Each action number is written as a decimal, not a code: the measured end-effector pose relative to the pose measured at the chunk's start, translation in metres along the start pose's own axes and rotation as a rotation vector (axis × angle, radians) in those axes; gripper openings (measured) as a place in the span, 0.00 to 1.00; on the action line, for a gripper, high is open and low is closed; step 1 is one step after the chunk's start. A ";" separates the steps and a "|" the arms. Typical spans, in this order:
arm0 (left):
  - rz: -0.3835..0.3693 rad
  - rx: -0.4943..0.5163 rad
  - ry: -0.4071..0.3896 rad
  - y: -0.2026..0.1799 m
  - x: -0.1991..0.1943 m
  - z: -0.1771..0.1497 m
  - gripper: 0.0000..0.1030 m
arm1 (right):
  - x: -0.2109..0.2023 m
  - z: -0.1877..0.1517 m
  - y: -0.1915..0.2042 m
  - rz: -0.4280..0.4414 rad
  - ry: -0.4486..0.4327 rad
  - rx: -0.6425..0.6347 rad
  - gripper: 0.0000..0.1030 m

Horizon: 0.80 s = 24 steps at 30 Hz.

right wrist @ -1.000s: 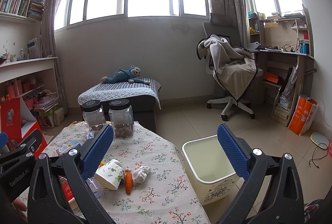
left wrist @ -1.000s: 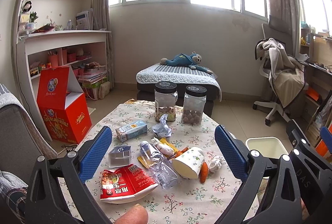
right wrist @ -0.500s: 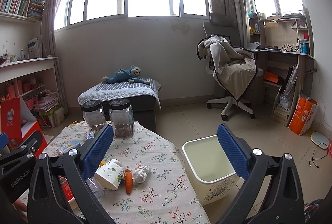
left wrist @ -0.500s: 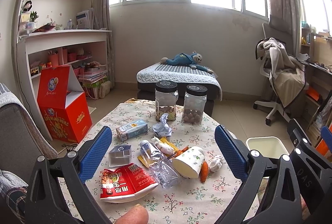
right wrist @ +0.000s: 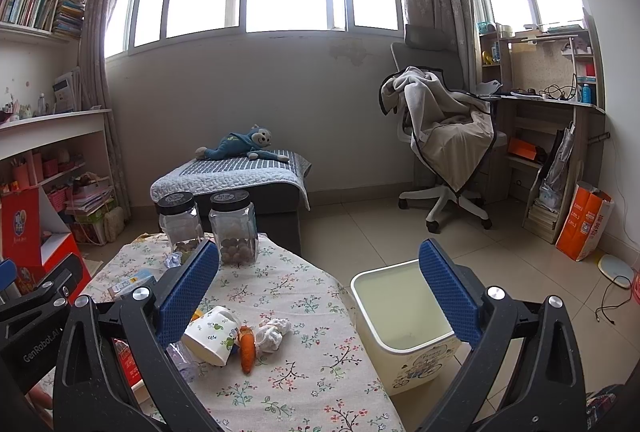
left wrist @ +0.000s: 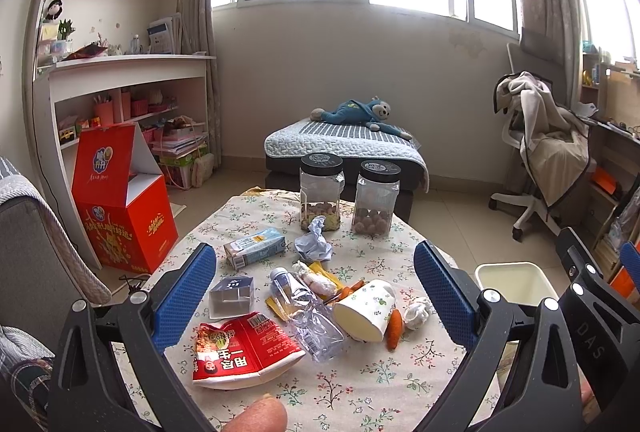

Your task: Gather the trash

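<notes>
hovering over the desk (left wrist: 360, 384), my left claw (left wrist: 316, 296) gapes wide above the litter. my right claw (right wrist: 320, 292) spreads empty, bin (right wrist: 404, 344) at four o'clock of the paper cup (right wrist: 212, 332).

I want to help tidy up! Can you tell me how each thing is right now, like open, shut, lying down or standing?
Left gripper: open, holding nothing.
Right gripper: open, holding nothing.
Paper cup: tipped on its side.
Plastic bottle: crushed, lying down.
Red carton: flattened, torn open.
Two jars: upright, lids on.
Blue paper: crumpled.
Milk box: lying down.
Trash bin: open, looks empty.
Carrot: lying beside the cup.
</notes>
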<state>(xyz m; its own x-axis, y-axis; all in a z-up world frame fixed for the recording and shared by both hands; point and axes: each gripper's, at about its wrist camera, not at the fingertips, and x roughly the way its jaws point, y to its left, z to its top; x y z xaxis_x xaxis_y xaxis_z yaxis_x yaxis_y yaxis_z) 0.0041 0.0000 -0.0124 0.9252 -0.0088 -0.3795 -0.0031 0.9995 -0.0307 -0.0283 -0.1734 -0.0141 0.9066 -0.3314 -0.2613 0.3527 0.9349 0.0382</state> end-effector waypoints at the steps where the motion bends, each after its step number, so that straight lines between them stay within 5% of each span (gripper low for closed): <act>1: 0.000 0.000 0.000 0.000 0.000 0.000 0.94 | 0.000 -0.001 0.000 0.000 0.001 0.000 0.93; 24: 0.005 -0.006 0.012 0.006 0.002 -0.011 0.94 | -0.001 -0.007 0.003 0.000 0.008 0.000 0.93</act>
<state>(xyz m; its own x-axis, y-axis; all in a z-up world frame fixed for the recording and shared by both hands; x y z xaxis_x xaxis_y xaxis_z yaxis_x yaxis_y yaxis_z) 0.0020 0.0061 -0.0236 0.9206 -0.0041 -0.3905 -0.0100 0.9994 -0.0341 -0.0297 -0.1693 -0.0206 0.9044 -0.3307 -0.2694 0.3531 0.9348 0.0379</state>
